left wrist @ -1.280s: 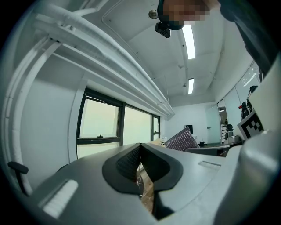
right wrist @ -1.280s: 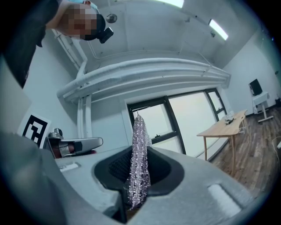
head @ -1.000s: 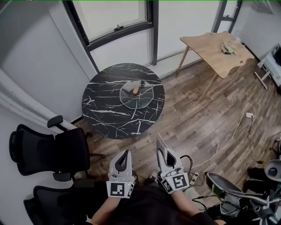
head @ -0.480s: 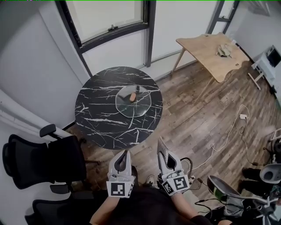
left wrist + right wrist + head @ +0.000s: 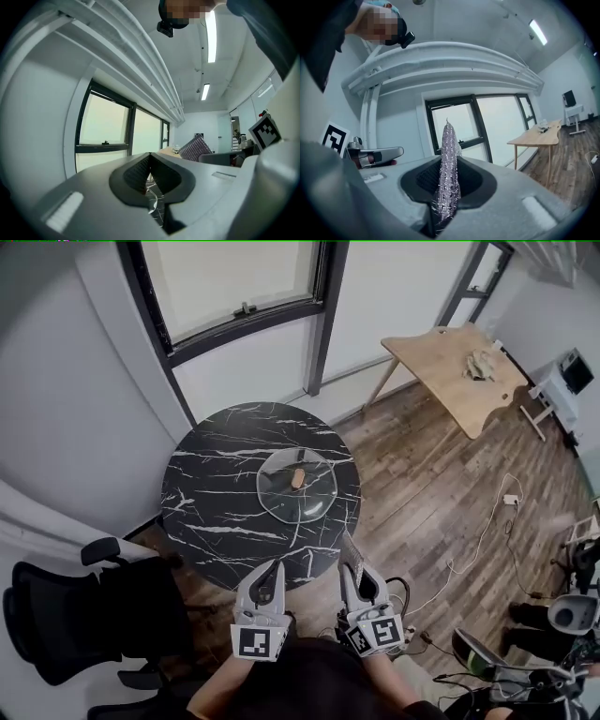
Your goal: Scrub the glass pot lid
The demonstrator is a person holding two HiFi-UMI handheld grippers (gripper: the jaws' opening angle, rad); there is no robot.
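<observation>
The glass pot lid (image 5: pixel 302 491) lies flat on the round black marble table (image 5: pixel 211 493), its orange knob (image 5: pixel 298 477) pointing up. Both grippers hover close to my body, short of the table's near edge and well apart from the lid. My left gripper (image 5: pixel 277 565) is shut with nothing between its jaws; in the left gripper view (image 5: pixel 150 158) the pads meet. My right gripper (image 5: pixel 352 570) is shut on a silvery mesh scrubber (image 5: pixel 448 150), which sticks up beyond the fingertips (image 5: pixel 345 545).
A light wooden desk (image 5: pixel 459 362) stands at the back right. Black office chairs (image 5: pixel 66 615) crowd the left side near the table. A white cable (image 5: pixel 487 521) trails over the wooden floor. Behind the table are a wall and a window (image 5: pixel 234 277).
The table and lid now appear closer to the grippers and slightly lower in the head view. Both grippers keep the same pose and grip.
</observation>
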